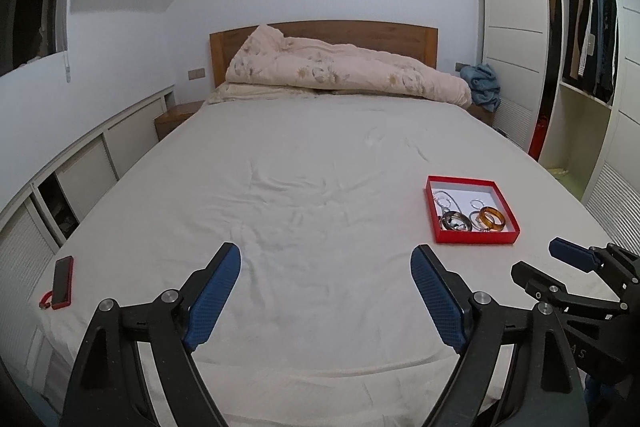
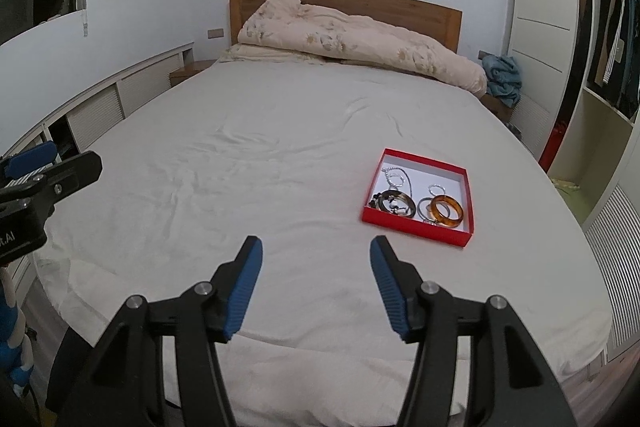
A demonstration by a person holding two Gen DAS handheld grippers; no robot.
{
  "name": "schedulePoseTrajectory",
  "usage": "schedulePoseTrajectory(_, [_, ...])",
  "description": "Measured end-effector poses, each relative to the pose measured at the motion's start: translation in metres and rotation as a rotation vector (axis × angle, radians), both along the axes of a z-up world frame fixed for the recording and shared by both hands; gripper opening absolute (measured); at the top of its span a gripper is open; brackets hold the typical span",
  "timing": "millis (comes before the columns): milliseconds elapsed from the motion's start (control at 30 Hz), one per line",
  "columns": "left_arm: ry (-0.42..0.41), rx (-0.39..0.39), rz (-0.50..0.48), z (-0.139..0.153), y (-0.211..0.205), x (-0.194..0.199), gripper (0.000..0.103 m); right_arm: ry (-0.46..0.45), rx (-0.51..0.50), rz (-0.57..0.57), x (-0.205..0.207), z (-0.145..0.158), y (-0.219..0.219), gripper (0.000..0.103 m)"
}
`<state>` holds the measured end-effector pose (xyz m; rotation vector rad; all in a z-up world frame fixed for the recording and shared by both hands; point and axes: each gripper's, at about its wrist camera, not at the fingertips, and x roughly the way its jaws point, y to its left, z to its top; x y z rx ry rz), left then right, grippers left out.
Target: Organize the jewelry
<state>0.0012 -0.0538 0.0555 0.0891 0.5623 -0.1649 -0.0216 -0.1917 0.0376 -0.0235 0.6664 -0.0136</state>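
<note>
Right wrist view gives me the red box (image 2: 416, 223) on the bed (image 2: 240, 167), toward its right edge and nearer the foot than the headboard. Inside it I see an amber bangle (image 2: 447, 211) at the near right, a dark bangle (image 2: 396, 203) at the near left, a thin silver ring (image 2: 435, 189) behind the amber one, and a silver chain (image 2: 396, 177) toward the back left. My right gripper (image 2: 316, 251) hangs over the sheet just short of the box, fingers released with nothing between them. My left gripper (image 1: 326, 259) is further left over bare sheet, fingers spread wide and empty. A phone in a red case (image 1: 63, 281) lies at the bed's left edge, and a rumpled quilt (image 1: 340, 67) is piled at the headboard.
</note>
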Motion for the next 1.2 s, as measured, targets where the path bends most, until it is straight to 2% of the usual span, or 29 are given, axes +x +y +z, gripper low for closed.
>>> schedulePoseTrajectory(433, [-0.015,0.01,-0.006,0.002,0.0,-0.015,0.086,-0.015,0.004,0.003,-0.009,-0.001,0.001,0.054])
schedulePoseTrajectory(1100, [0.008,0.027,-0.017,-0.003,-0.007,-0.012,0.087,-0.012,0.0,-0.009,-0.009,-0.003,0.001,0.055])
schedulePoseTrajectory(1133, [0.01,0.027,-0.017,-0.004,-0.008,-0.011,0.087,-0.012,0.001,-0.012,-0.009,-0.004,0.001,0.056])
schedulePoseTrajectory(1200, [0.014,0.029,-0.017,-0.005,-0.009,-0.011,0.088,-0.011,0.0,-0.019,-0.008,-0.005,0.0,0.065])
